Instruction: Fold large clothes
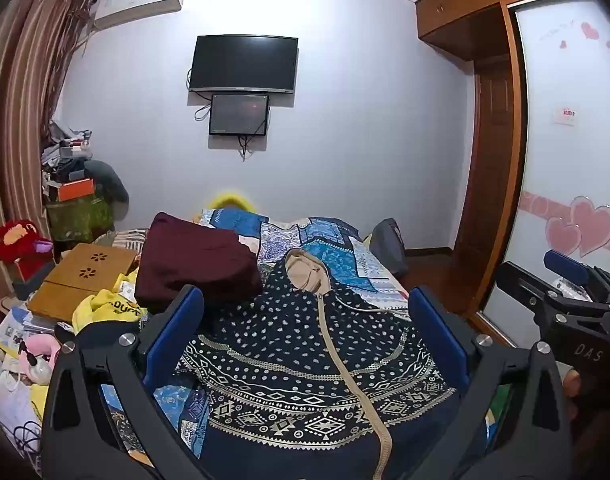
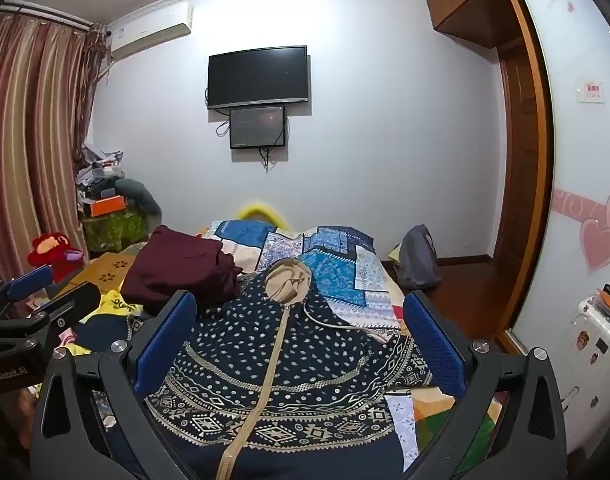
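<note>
- The left gripper [image 1: 305, 320] and right gripper [image 2: 301, 324] are hovering spread wide over the dotted hooded jacket [image 1: 305, 360], pinching nothing.
- "DAS" is showing on the right gripper's body at the right.

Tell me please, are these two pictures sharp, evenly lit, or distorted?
Left wrist view: fisheye bends the wardrobe; dark corners; hooded jacket sharp. Right wrist view: same bending, curtain curved; wall brightly lit; no strong blur.
</note>
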Motion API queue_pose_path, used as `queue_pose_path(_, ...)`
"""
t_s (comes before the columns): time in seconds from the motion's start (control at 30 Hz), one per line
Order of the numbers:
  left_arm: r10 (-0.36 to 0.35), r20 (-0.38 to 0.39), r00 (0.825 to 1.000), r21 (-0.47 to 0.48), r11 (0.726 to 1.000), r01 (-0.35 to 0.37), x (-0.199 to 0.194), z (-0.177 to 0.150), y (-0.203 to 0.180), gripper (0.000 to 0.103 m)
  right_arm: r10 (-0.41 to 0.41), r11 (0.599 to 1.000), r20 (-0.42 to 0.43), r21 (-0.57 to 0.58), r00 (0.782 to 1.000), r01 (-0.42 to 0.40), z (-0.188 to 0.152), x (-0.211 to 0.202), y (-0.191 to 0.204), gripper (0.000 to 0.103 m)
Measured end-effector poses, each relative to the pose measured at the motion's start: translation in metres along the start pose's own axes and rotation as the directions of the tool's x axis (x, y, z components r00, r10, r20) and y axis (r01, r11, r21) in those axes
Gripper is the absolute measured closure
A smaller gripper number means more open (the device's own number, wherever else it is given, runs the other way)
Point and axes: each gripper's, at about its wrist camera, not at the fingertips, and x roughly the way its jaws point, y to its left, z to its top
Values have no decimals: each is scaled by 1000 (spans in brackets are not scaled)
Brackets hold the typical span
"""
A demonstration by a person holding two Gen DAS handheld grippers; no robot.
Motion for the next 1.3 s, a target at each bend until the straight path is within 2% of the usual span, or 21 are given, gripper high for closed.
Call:
queue_pose_path(0.47,8,-7,1000,6,1000,-8,2,-2,4,0,5,1000,-13,10,1000,-5,-10,0,4,0)
queue_pose_path(1.3,8,-18,1000,1,1000,-8,5,-7,4,0,12,1000,-33,26,999,-11,-6,4,-4,0)
